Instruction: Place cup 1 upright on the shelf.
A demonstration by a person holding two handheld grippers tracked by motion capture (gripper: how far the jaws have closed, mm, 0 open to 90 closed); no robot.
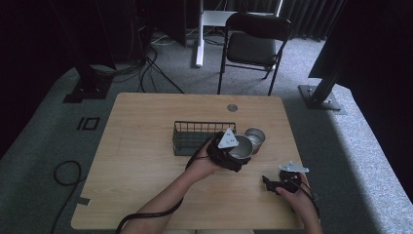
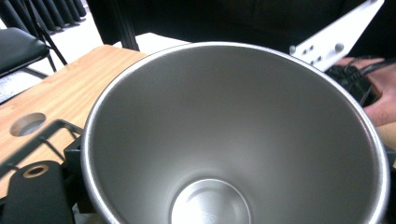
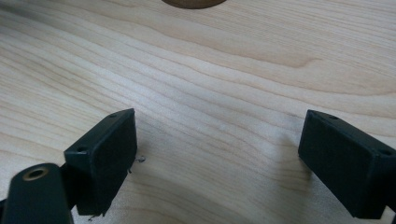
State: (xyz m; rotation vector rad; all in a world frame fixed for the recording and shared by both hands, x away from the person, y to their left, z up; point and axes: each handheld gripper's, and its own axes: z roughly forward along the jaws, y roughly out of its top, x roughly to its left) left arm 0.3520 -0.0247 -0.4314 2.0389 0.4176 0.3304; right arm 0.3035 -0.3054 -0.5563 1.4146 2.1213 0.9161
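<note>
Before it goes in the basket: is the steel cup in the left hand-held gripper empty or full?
Empty. The left gripper view looks straight into the steel cup, and its bare metal walls and bottom are visible, with nothing inside.

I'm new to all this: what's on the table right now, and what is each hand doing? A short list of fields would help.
table: light wood
left gripper: shut on the steel cup, held beside the basket
second steel cup: stands just behind the held one
wire basket: black, mid-table
right gripper: jaws open, nothing between them, low over bare wood
</note>
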